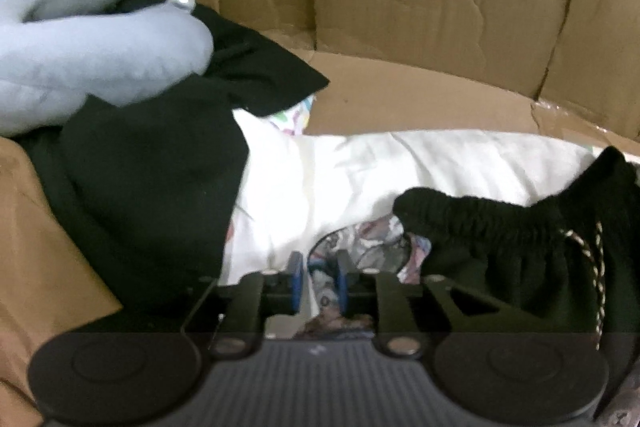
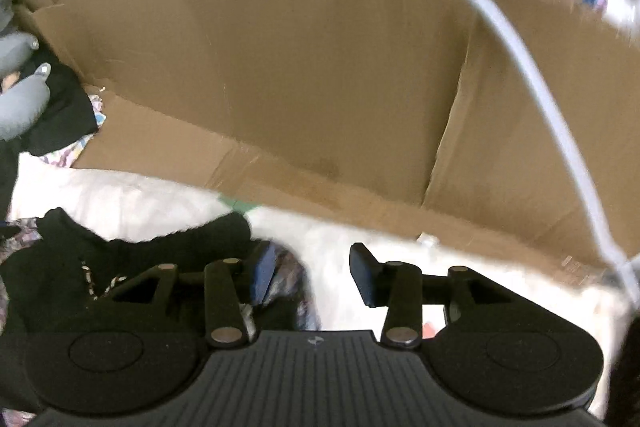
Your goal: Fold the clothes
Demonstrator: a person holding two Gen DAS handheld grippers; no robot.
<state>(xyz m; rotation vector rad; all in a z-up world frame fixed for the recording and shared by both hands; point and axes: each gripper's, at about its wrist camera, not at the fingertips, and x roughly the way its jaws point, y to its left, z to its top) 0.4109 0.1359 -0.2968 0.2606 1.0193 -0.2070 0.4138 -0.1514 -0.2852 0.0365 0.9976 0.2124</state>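
Two tools are in my hands, both angled down over a heap of clothes. My left tool (image 1: 319, 277) has its blue pads only a narrow gap apart, with patterned fabric (image 1: 362, 241) showing between them; I cannot tell whether the pads touch it. My right tool (image 2: 316, 277) stands about half open with nothing gripped, over a white cloth (image 2: 120, 197). Just beside both tools lie the black shorts (image 1: 500, 247), bunched up, their gathered elastic waistband (image 1: 476, 217) nearest and a speckled drawstring (image 1: 596, 267) trailing down. I judge them light, soft and limp; they should sag and slide rather than hold shape, so the thicker waistband, taken near its two ends, looks the surest hold. Farther left lie a second black garment (image 1: 152, 179) and a grey-blue neck pillow (image 1: 100, 55). Cardboard walls (image 2: 320, 67) stand behind everything.
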